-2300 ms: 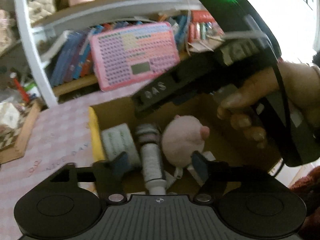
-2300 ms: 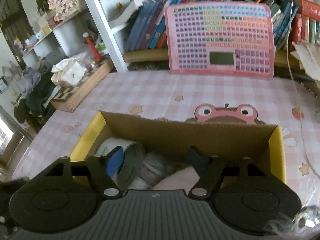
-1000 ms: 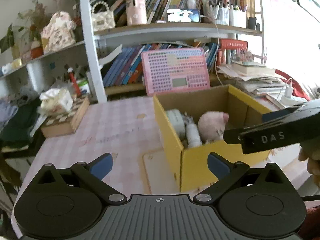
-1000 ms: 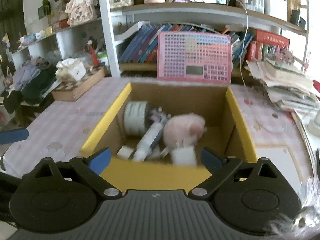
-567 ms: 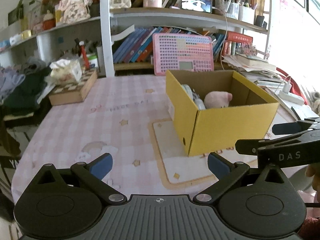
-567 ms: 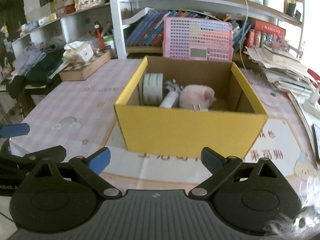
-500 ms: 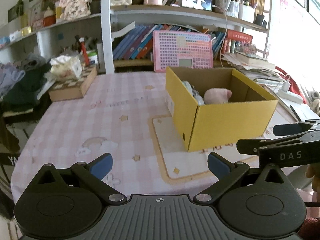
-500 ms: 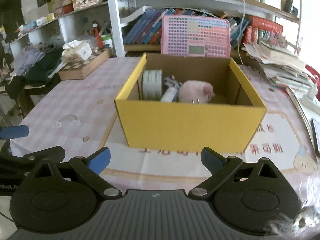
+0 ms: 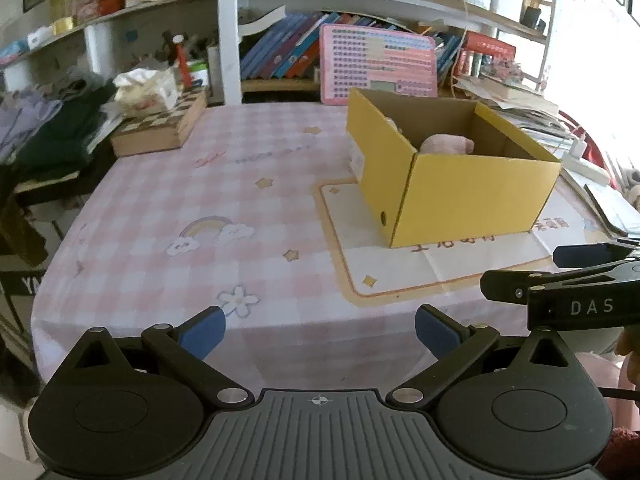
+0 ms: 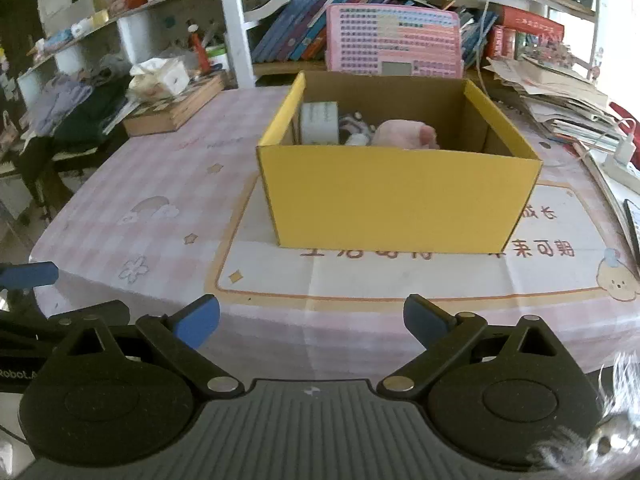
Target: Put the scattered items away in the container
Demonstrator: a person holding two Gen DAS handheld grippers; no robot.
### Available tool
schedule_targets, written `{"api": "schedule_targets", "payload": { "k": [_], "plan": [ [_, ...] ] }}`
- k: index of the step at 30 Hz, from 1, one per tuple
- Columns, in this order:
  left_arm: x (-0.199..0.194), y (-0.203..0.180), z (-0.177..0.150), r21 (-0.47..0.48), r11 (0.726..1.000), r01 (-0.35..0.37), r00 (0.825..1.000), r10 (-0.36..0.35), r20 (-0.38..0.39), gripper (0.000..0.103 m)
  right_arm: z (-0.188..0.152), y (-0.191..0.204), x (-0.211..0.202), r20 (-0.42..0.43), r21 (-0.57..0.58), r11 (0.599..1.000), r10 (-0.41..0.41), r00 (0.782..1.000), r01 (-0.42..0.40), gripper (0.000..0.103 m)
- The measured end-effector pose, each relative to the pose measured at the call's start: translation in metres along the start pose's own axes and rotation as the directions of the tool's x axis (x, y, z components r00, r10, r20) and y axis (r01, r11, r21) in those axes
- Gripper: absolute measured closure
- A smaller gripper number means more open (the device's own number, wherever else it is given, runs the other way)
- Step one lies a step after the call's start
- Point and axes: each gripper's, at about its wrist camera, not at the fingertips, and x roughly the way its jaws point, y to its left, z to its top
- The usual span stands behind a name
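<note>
Both tongs (image 9: 319,330) farther from box (image 10: 396,196)

Table (image 10: 160,184) with pink-white checked cloth fills frame centre. Yellow cardboard box (image 10: 396,196) sits centre-right on a cream printed mat (image 10: 400,276) lying on the cloth. Checkerboard box (image 10: 176,108) at upper left of table, tissue pack (image 10: 160,76) on top. Pink keyboard toy (image 10: 394,42) upright behind the box, top centre.

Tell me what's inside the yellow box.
In the box, the right wrist view shows a white roll, a pink plush and something small and white between them. The front wall hides the floor and anything lower.
</note>
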Motion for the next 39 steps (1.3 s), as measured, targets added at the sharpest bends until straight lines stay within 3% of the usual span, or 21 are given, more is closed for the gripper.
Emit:
{"api": "schedule_targets", "payload": {
  "k": [12,39],
  "plan": [
    [-0.004,0.012,-0.002,-0.046,0.999,-0.009,1.0,0.009,-0.009,0.001,0.003,0.015,0.005,-0.017,-0.049,0.999,0.022,1.0,-0.022,0.003],
    [0.0,0.012,0.0,-0.024,1.0,0.0,1.0,0.0,-0.009,0.0,0.007,0.018,0.008,-0.027,-0.053,0.998,0.018,0.999,-0.019,0.003]
  ]
}}
